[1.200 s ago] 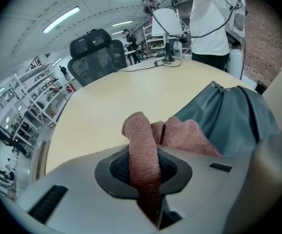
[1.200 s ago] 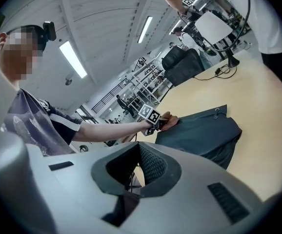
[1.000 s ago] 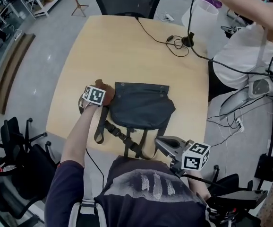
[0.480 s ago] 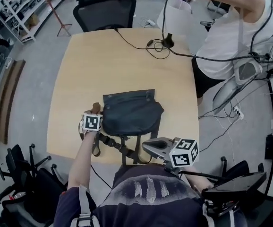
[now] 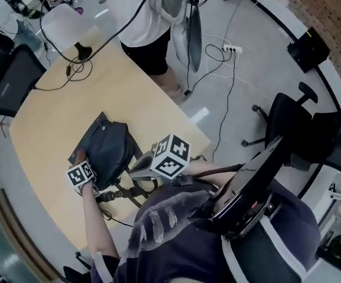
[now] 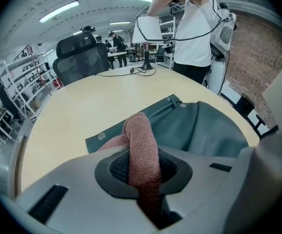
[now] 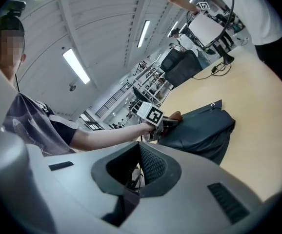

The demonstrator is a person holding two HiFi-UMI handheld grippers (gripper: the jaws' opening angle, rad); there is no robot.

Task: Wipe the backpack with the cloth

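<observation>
A dark grey backpack [image 5: 108, 151] lies flat on the wooden table [image 5: 52, 128], its straps trailing toward me. My left gripper [image 5: 83, 161] rests at the bag's left upper corner, shut on a reddish-brown cloth [image 6: 141, 150] that sticks out between the jaws and lies against the backpack [image 6: 204, 128]. My right gripper [image 5: 134, 171] hovers over the strap end of the bag near the table's front edge; its jaws look shut with nothing in them. In the right gripper view, the right gripper [image 7: 131, 179] faces the backpack [image 7: 199, 128] and the left gripper [image 7: 172, 118] with the cloth.
A white lamp [image 5: 64, 25] and black cables [image 5: 70, 69] sit at the table's far end. Beside it stands a person in a white top [image 5: 141, 10]. Black office chairs stand at the far corner [image 5: 8, 75] and on the floor to the right [image 5: 288, 119].
The head view has swung round sharply, so the table now looks tilted. The left gripper stays at the bag's corner with the cloth. The right gripper has come closer to the bag.
</observation>
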